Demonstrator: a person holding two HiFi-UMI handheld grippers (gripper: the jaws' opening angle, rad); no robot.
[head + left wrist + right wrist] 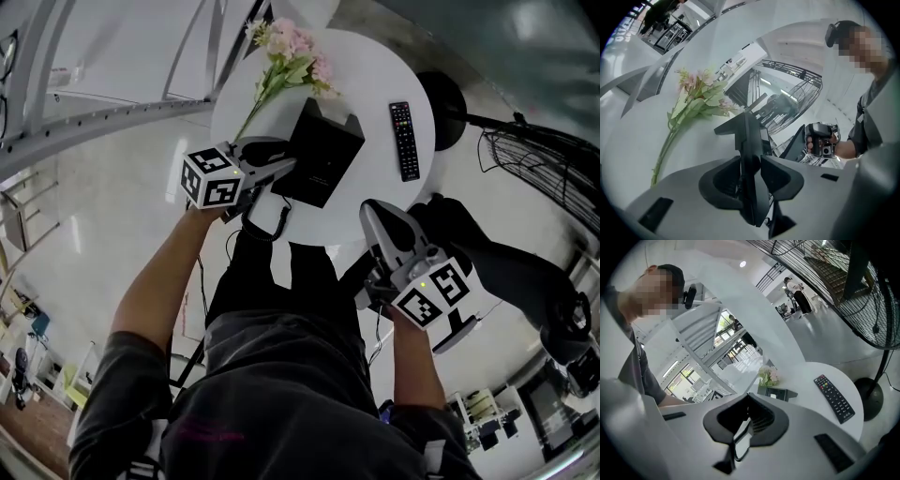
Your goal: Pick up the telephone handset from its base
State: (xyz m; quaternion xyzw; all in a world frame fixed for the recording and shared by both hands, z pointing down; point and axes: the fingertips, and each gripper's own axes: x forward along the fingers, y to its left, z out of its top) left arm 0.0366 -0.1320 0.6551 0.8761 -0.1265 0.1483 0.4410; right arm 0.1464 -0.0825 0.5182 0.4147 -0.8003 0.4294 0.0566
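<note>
The black telephone [323, 155] lies on the round white table [375, 84], its cord [267, 225] hanging off the near edge. My left gripper [284, 169] reaches its left side. In the left gripper view the jaws of the left gripper [752, 185] stand open on either side of the phone's narrow black edge [752, 154], close to it; handset and base cannot be told apart there. My right gripper [368, 211] hovers off the table's near right edge, its jaws together and empty [743, 430]. From there the telephone [776, 393] lies some way ahead.
Pink flowers [286, 52] on a long stem lie left of and behind the phone. A black remote [404, 141] lies to the phone's right. A standing fan [862, 291] with a round base [441, 98] stands beyond the table. My legs are under the near edge.
</note>
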